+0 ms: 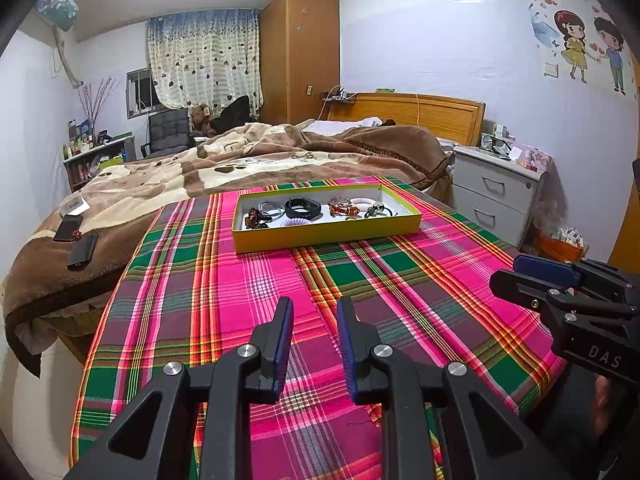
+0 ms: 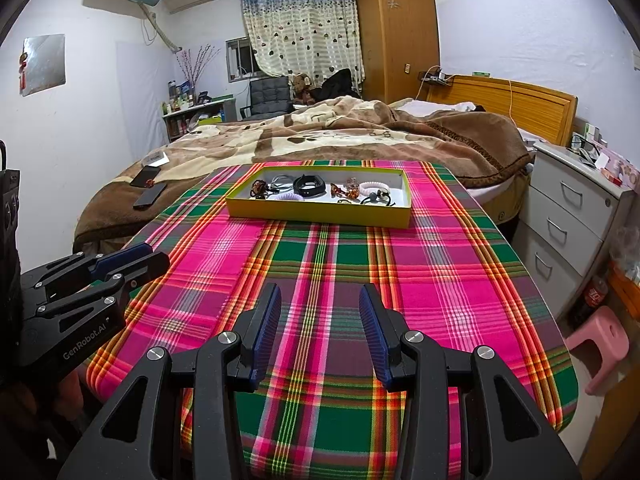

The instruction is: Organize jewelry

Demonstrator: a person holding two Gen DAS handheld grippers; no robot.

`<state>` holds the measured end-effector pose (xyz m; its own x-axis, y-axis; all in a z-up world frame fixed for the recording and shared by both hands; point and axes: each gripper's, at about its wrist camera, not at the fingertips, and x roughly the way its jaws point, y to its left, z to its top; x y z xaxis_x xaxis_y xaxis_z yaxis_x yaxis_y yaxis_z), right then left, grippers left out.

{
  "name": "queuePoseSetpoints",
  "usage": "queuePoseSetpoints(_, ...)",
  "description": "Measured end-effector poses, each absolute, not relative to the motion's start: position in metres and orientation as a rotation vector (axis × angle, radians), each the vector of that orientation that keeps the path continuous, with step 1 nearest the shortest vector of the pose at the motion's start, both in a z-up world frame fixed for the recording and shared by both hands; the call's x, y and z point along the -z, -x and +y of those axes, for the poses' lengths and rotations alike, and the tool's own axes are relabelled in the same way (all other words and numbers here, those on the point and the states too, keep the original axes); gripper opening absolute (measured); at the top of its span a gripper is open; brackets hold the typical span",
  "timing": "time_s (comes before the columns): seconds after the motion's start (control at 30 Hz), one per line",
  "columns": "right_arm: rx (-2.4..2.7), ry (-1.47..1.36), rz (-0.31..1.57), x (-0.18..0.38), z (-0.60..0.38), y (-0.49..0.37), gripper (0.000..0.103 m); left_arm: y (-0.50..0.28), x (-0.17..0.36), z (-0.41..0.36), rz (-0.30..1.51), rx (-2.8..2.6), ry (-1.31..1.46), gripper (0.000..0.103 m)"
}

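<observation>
- Left wrist view: left gripper (image 1: 314,314) parted by a narrow gap, empty, over plaid cloth (image 1: 248,280). Yellow tray (image 1: 320,236) of jewelry, black band (image 1: 303,208) inside, lies well ahead at the far end.
- Right wrist view: right gripper (image 2: 320,300) wider apart, empty. Tray (image 2: 316,213) straight ahead, well apart.

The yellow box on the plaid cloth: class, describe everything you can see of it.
The yellow box is a shallow, open rectangular tray, seemingly cardboard, with yellow outer walls and a white inside. It lies flat on the plaid cloth at the table's far end. Inside lie a black band, hair ties and beaded pieces. Neither gripper touches it.
</observation>
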<state>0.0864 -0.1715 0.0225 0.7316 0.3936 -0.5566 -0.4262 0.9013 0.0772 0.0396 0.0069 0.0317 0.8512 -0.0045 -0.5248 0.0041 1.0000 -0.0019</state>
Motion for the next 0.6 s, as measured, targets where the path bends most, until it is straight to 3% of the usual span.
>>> queuePoseSetpoints(0.6, -0.453, 0.057, 0.604, -0.0215, -0.1703, -0.0849, 0.042, -0.0386, -0.032, 0.006, 0.553, 0.003, 0.0, 0.022)
